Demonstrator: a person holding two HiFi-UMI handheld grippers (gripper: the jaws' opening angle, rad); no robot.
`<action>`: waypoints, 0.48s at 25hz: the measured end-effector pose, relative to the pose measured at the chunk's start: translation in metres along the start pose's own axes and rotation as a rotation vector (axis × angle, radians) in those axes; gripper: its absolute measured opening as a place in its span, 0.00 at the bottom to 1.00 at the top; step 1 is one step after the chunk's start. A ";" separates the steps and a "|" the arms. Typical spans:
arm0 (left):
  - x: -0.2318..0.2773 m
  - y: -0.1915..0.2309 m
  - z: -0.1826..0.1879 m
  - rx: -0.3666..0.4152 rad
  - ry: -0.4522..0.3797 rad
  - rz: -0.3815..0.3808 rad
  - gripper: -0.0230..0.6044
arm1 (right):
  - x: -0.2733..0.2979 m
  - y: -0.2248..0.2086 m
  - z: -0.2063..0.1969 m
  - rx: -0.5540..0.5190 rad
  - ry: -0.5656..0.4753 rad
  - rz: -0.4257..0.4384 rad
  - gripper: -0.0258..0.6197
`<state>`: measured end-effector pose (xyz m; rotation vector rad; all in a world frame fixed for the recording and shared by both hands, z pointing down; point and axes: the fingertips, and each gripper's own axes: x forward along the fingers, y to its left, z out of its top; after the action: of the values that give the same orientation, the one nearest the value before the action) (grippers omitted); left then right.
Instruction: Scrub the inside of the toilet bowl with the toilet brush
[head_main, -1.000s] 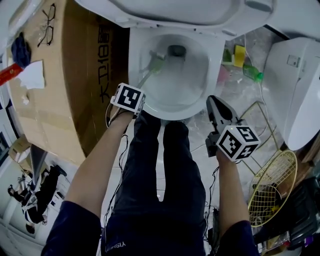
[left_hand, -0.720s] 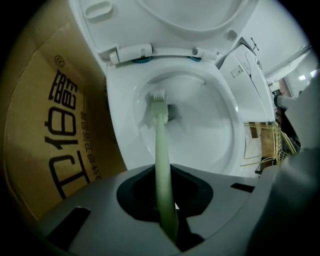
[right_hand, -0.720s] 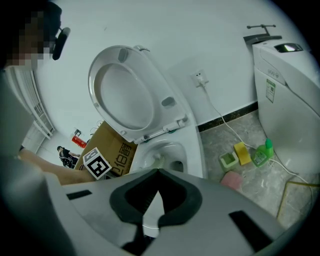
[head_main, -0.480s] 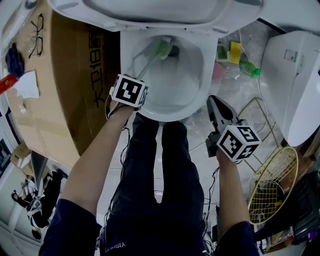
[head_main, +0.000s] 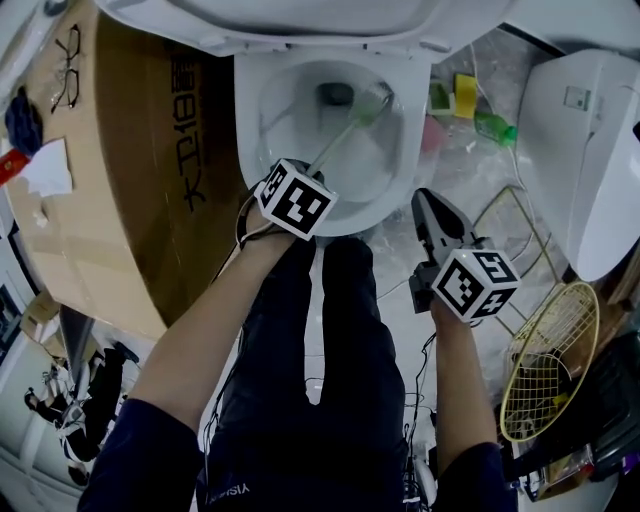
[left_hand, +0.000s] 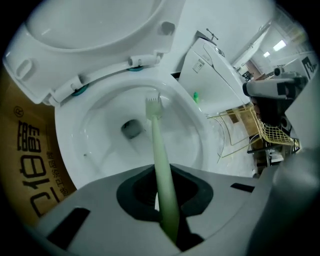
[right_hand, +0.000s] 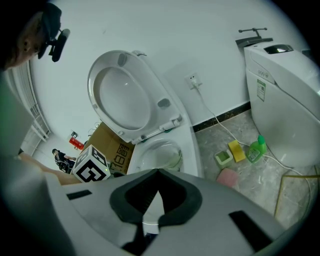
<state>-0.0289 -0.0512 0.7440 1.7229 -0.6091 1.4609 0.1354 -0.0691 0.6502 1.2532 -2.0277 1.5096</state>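
Note:
The white toilet bowl (head_main: 262, 150) stands open at the top of the head view, its seat and lid (right_hand: 122, 95) raised. My left gripper (left_hand: 165, 200) is shut on the pale green toilet brush handle (left_hand: 159, 160), over the bowl's front rim. The brush head (head_main: 372, 103) lies against the bowl's inner right wall, beside the drain (head_main: 335, 94). In the left gripper view the brush head (left_hand: 153, 106) sits right of the drain (left_hand: 131, 128). My right gripper (head_main: 428, 203) hangs outside the bowl at its front right, shut and empty; its jaws (right_hand: 150, 210) meet on nothing.
A large cardboard box (head_main: 150, 170) stands against the toilet's left side. Right of the bowl lie a green bottle (head_main: 495, 128), a yellow sponge (head_main: 465, 90) and a pink sponge (head_main: 432, 135). A white appliance (head_main: 590, 150) and a yellow wire basket (head_main: 545, 370) stand at the right. The person's legs (head_main: 320, 340) stand before the bowl.
My left gripper has swung right along the bowl's front. The brush head swept from the back left of the bowl, past the drain, to the right wall. The right gripper stayed put.

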 end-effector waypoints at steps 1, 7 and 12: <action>0.002 -0.006 -0.004 0.012 0.005 -0.007 0.12 | -0.001 0.000 -0.003 0.000 0.000 -0.001 0.05; 0.007 -0.029 -0.041 0.080 0.051 -0.041 0.12 | -0.003 0.006 -0.016 -0.001 -0.002 0.001 0.05; 0.008 -0.043 -0.084 0.148 0.125 -0.084 0.12 | -0.002 0.011 -0.029 0.002 -0.002 0.000 0.05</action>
<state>-0.0434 0.0426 0.7439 1.7317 -0.3665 1.5732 0.1215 -0.0421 0.6532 1.2555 -2.0280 1.5118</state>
